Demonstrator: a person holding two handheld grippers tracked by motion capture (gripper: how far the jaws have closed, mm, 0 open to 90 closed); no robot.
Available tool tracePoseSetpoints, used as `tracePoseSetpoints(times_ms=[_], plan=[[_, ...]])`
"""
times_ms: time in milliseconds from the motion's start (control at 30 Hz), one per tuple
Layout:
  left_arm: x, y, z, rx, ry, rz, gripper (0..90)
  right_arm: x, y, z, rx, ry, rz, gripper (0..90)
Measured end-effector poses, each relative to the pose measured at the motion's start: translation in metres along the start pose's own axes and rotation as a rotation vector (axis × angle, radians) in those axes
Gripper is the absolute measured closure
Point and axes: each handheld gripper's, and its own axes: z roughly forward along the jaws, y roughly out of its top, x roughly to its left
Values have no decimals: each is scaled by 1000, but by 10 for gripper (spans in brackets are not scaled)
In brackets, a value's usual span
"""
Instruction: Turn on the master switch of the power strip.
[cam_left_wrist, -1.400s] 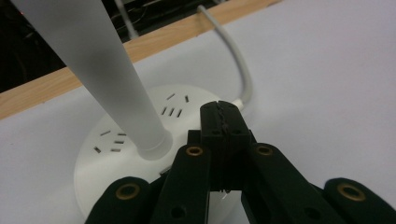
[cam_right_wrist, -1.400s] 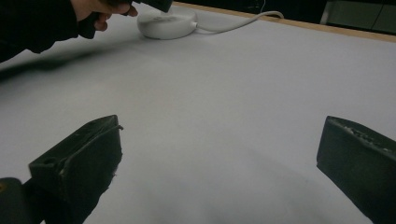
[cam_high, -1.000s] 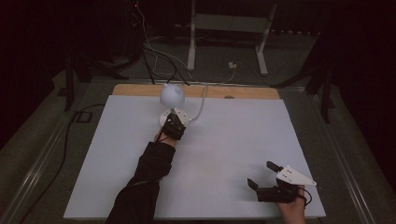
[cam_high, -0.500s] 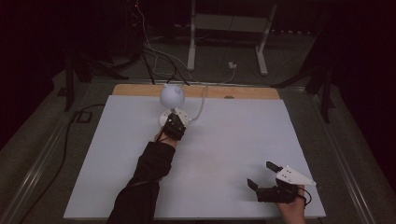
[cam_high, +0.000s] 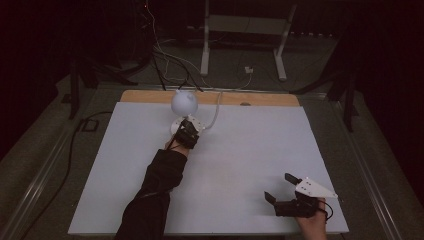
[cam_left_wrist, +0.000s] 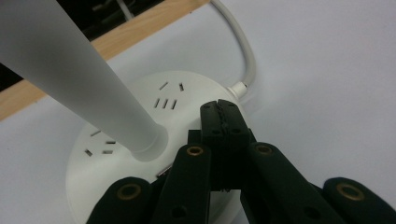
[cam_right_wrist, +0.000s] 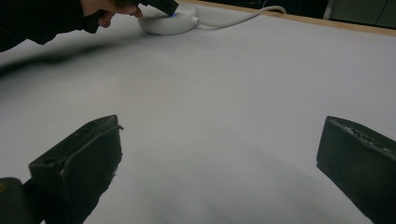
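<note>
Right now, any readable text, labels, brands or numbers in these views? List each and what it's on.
None readable.
Lamp base: socket slots only, no lettering to be seen.
Lamp stem: plain white, no marking.
Left gripper, jaws shut over the base: plain black, no label.
Right gripper, jaws open: its grey plate bears only small dark dots, no characters.
White table sheet: blank.

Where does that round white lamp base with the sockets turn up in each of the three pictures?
High view: the lamp base lies upper middle, under the closed left gripper.
Left gripper view: lower left centre, its closed jaws resting on it.
Right gripper view: top, left of centre.
Shared landmark: the white cable leaving the base.
</note>
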Motion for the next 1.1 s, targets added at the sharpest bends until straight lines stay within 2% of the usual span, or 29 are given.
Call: tracePoseSetpoints(times_ms=[67, 200, 300, 333, 433, 567, 700, 833, 867, 933, 1000, 1033, 1100], plan=[[-1, 1, 0, 6, 6, 29, 900, 0, 0, 0, 0, -2, -2, 0], [1, 2, 1, 17, -10, 31, 900, 0, 0, 0, 1, -2, -1, 0], [1, 3, 1, 29, -14, 53, 900, 0, 0, 0, 1, -1, -1, 0], [1, 4, 1, 29, -18, 42, 900, 0, 0, 0, 2, -1, -2, 0], [2, 3, 1, 30, -21, 45, 900, 0, -1, 1, 5, 0, -2, 0], [0, 6, 2, 45, -9, 72, 900, 0, 0, 0, 2, 0, -2, 0], [-1, 5, 3, 36, -2, 73, 900, 0, 0, 0, 3, 0, -2, 0], [-5, 7, 4, 49, 22, 100, 900, 0, 0, 0, 3, 0, -1, 0], [-5, 8, 3, 53, 23, 92, 900, 0, -1, 0, 4, -1, -2, 0], [-6, 8, 2, 41, 30, 110, 900, -1, -1, 1, 5, 0, 3, 0], [-5, 9, 2, 47, 15, 94, 900, -1, -1, 1, 5, 1, 1, 0], [-4, 10, 0, 32, 16, 88, 900, -1, -1, 1, 7, 1, 3, 0], [-4, 10, -1, 39, 7, 98, 900, -1, -1, 1, 6, -1, 6, 0]])
